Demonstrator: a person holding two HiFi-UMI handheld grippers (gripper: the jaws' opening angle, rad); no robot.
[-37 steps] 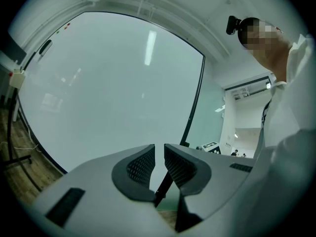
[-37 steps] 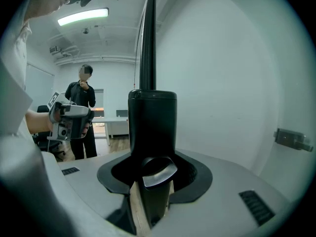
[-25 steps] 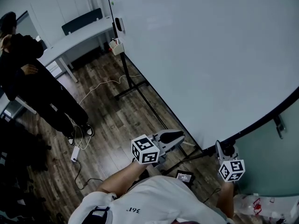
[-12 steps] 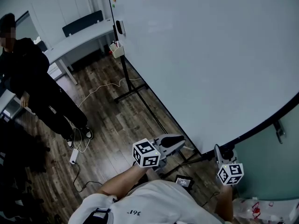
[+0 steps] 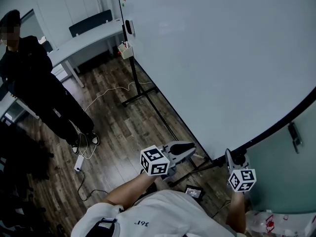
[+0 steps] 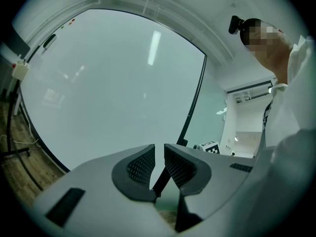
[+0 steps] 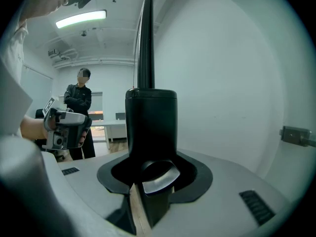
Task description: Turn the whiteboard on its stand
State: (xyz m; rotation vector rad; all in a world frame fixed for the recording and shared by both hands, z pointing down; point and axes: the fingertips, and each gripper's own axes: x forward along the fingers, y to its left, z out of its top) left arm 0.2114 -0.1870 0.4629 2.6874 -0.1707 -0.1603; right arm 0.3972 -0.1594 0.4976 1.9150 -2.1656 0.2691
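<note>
wood-plank floor point(image 5: 123, 127) below both claws, a white cable point(image 5: 106, 92) trailing across it. desk point(image 5: 84, 41) and a person in dark clothes point(image 5: 39, 83) well beyond the left gripper point(image 5: 190, 151).

whiteboard point(image 5: 212, 58) on its black stand point(image 5: 140, 95), just ahead of both claws, lower edge near them.

left pads narrowly apart, pinching nothing. right gripper point(image 7: 153, 157) clamped on a black cylinder point(image 7: 150, 117) at the board's edge.

stand's feet shown only from the head. ceiling light strip point(image 7: 81, 18) shown only from the right gripper view.
</note>
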